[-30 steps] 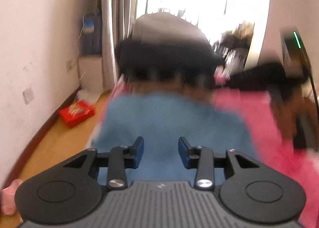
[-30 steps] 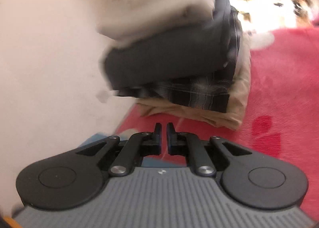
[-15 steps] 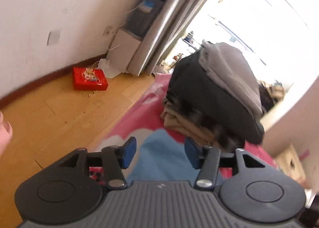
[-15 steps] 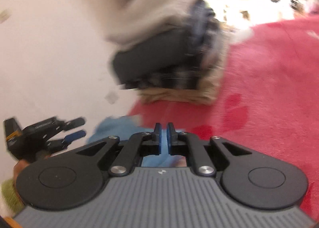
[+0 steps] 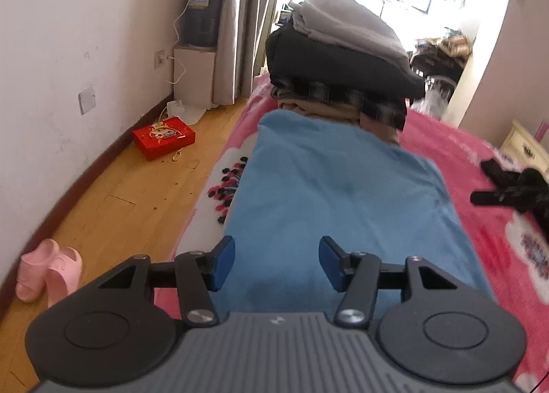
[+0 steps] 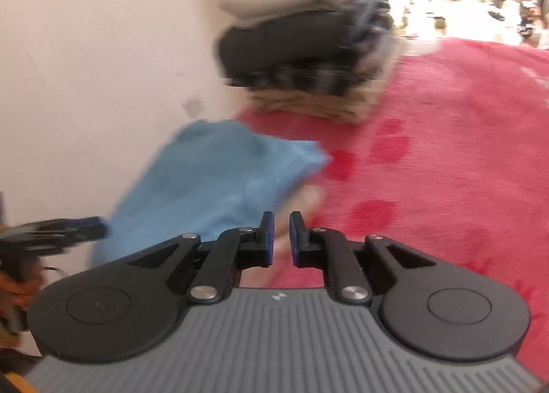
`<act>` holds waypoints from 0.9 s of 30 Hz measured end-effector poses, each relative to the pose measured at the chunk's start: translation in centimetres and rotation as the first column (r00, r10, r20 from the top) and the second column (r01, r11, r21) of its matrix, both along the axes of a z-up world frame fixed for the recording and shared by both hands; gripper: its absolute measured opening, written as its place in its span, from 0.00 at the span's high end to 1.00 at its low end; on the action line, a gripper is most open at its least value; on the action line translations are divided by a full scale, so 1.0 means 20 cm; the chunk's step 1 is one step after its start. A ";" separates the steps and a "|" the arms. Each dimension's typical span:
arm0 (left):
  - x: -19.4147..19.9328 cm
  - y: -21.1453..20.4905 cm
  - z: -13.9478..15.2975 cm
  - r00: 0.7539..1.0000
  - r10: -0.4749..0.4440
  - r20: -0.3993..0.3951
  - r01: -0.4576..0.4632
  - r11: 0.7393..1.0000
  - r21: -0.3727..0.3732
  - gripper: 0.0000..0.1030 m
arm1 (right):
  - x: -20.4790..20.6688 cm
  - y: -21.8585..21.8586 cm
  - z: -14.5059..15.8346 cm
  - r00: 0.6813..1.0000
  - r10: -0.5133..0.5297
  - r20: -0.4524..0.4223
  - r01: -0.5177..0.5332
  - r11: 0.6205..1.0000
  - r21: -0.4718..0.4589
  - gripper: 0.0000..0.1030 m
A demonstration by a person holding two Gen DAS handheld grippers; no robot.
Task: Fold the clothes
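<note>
the blue garment (image 5: pixel 343 194) lies flat on the pink bed (image 5: pixel 497 235), spread as a long folded rectangle running from 6 o'clock up toward 12 o'clock in the left wrist view, its far edge touching the foot of the stack of folded clothes (image 5: pixel 339 60). in the right wrist view the same blue cloth (image 6: pixel 212 180) sits at 10 o'clock, blurred, with one corner pointing toward 3 o'clock. it looks like a soft, fleecy, light fabric: it should drape and sag when lifted, slide little on the plush bedcover, and hold no crease on its own. the sensible places to pinch are the two near corners or the near hem, one per gripper, so the fold stays square.

the left gripper (image 5: pixel 276 262) hangs over the near end of the cloth, fingers well apart and opening, nothing between the pads. the right gripper (image 6: pixel 281 238) is over the bed just beside the cloth's edge, its narrow gap opening, nothing gripped.

outward: wooden floor at 9 o'clock with a red box (image 5: pixel 164 137) and pink slippers (image 5: pixel 48 273); a dark item (image 5: pixel 514 187) lies on the bed at 3 o'clock.
</note>
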State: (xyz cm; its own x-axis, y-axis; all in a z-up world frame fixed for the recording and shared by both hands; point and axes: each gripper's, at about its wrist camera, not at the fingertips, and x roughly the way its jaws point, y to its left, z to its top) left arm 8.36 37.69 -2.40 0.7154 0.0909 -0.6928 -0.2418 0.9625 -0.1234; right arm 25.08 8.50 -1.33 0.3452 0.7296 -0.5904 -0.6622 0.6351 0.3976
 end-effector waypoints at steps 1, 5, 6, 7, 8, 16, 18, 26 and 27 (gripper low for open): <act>-0.01 -0.02 -0.01 1.000 -0.009 -0.009 0.009 0.999 0.031 0.45 | -0.03 0.06 0.00 0.999 0.053 0.010 -0.053 0.999 0.004 0.90; -0.09 -0.03 -0.02 1.000 0.004 -0.014 -0.003 0.999 0.053 0.42 | -0.18 0.13 -0.09 0.987 0.149 -0.067 -0.151 0.988 -0.027 0.90; -0.12 -0.01 -0.01 1.000 0.027 -0.012 -0.026 0.999 0.024 0.41 | -0.19 0.09 -0.15 0.986 0.129 -0.106 -0.137 0.989 -0.063 0.87; -0.16 0.01 -0.01 0.999 0.046 -0.015 -0.046 0.999 0.008 0.41 | -0.18 0.04 -0.21 0.986 0.089 -0.143 -0.104 0.989 -0.101 0.86; -0.20 0.03 -0.01 0.998 0.064 -0.020 -0.064 0.998 -0.002 0.41 | -0.19 -0.03 -0.25 0.985 0.046 -0.168 -0.069 0.989 -0.133 0.85; -0.56 -0.06 0.12 0.994 0.112 0.021 -0.109 0.987 -0.121 0.39 | -0.73 -0.68 -0.08 0.981 -0.154 -0.116 0.134 0.977 -0.165 0.81; -0.64 -0.17 0.19 0.996 0.080 0.045 -0.073 0.987 -0.144 0.34 | -0.89 -0.75 -0.03 0.979 -0.190 -0.078 0.176 0.972 -0.159 0.74; -0.97 -0.70 0.49 0.985 -0.030 0.167 0.052 0.991 -0.125 0.09 | -1.41 -0.75 0.18 0.970 -0.233 0.066 0.236 0.971 -0.036 0.40; -1.02 -0.76 0.52 0.983 -0.032 0.181 0.053 0.992 -0.111 0.07 | -1.46 -0.74 0.19 0.969 -0.228 0.093 0.232 0.972 -0.030 0.33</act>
State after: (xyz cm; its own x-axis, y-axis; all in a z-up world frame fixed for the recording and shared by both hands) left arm -12.05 22.49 8.06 0.8298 -0.0150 -0.5579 -0.1653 0.9482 -0.2713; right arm -4.17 -6.21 2.55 0.5532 0.6004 -0.5774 -0.5276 0.7890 0.3149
